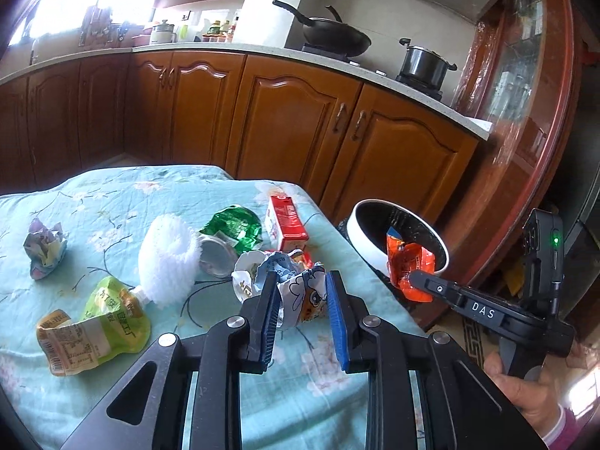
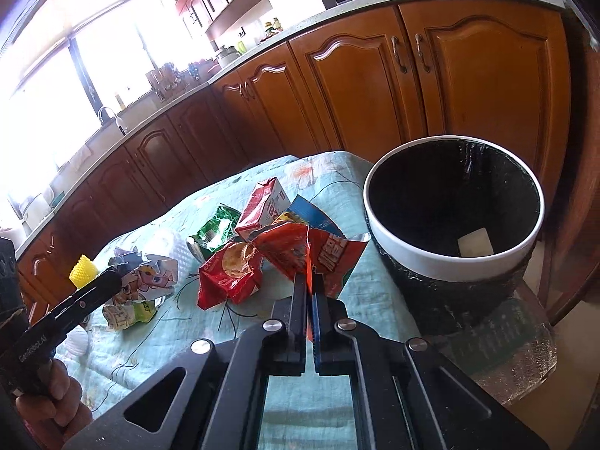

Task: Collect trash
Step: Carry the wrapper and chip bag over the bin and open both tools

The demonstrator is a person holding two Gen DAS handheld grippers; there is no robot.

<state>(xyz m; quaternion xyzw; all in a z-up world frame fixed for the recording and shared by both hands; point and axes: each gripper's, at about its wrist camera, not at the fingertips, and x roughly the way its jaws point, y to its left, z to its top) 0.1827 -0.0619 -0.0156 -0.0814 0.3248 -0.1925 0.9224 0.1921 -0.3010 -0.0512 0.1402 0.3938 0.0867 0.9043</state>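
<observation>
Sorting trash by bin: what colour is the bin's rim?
White rim, black liner inside; right wrist view shows it best.

"DAS" on the right tongs (image 1: 407, 276); "GenRobot.AI", seemingly, on the left tongs (image 2: 114, 283); "192" on the red carton (image 2: 264, 208).

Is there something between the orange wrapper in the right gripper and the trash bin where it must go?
Nothing visible blocks it. The right gripper is shut on the orange wrapper, and the trash bin stands open just to its right, beside the table edge. Only a pale scrap lies inside.
</observation>
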